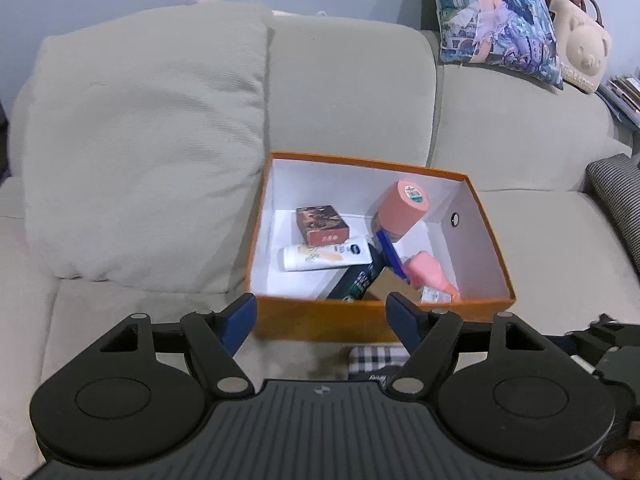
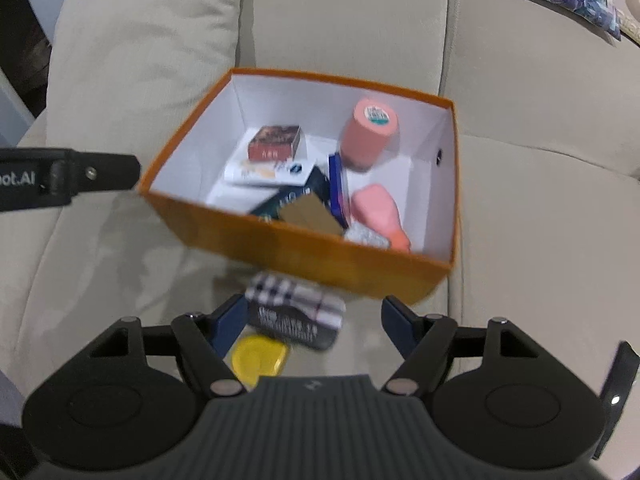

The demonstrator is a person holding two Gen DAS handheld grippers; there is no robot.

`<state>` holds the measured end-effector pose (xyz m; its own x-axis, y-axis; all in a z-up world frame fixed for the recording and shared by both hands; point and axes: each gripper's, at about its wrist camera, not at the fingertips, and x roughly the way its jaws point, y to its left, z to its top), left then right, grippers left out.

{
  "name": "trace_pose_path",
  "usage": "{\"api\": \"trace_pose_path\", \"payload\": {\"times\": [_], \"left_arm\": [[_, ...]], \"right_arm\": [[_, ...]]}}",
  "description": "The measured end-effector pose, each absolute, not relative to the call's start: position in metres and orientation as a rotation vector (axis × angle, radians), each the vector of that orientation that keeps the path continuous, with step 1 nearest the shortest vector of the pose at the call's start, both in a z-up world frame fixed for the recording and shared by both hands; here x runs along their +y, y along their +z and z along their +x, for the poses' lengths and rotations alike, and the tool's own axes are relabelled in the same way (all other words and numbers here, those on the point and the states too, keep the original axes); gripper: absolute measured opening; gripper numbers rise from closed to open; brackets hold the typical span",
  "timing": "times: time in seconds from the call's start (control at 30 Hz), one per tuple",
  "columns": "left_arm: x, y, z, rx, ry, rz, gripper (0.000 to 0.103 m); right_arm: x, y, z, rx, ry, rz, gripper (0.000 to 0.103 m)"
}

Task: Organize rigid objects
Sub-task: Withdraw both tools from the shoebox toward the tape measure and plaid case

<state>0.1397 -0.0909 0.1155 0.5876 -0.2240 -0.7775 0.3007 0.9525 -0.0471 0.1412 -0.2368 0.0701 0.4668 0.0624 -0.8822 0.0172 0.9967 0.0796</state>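
a home living room, seen from the sofa seat.

a beige sofa with a loose cushion fills both views; an anime print pillow and a bear-shaped bag sit on its back, a stack of books lies off to the side, and an orange box of toiletries rests on the seat.

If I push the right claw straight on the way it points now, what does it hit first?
Probably the plaid-patterned flat tin lying on the beige fabric sofa seat, just ahead of the open right claw. The orange cardboard box sits beyond it. Depth is uncertain.
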Motion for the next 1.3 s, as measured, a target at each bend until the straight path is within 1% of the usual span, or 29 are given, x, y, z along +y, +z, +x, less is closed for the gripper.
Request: {"api": "trace_pose_path", "payload": {"times": [0.13,0.3,0.4,0.53,0.63,0.83,1.03,1.2,1.3], "left_arm": [[-0.087,0.112,0.112,0.872,-0.293,0.107,0.086],[-0.080,0.107,0.089,0.871,-0.295,0.118,0.086],[-0.074,0.106,0.080,0.872,-0.296,0.113,0.086],[-0.067,0.105,0.074,0.869,-0.289,0.114,0.087],[-0.064,0.102,0.073,0.875,-0.279,0.115,0.087],[-0.072,0.093,0.076,0.892,-0.321,0.172,0.087],[-0.077,0.067,0.085,0.925,-0.349,0.264,0.087],[-0.063,0.041,0.104,1.017,-0.315,0.220,0.087],[-0.057,0.031,0.112,1.028,-0.295,0.230,0.087]], "right_arm": [[-0.229,0.075,0.115,1.071,0.042,0.038,0.081],[-0.223,0.078,0.093,1.072,0.047,-0.007,0.082],[-0.221,0.077,0.084,1.076,0.035,-0.021,0.086],[-0.218,0.070,0.073,1.077,0.023,-0.028,0.087],[-0.213,0.058,0.067,1.091,0.023,-0.017,0.087],[-0.200,0.021,0.077,1.181,0.028,0.000,0.087],[-0.202,-0.025,0.102,1.285,-0.029,0.087,0.087],[-0.221,-0.033,0.125,1.216,-0.159,0.118,0.088],[-0.239,-0.047,0.137,1.239,-0.224,0.148,0.089]]}}
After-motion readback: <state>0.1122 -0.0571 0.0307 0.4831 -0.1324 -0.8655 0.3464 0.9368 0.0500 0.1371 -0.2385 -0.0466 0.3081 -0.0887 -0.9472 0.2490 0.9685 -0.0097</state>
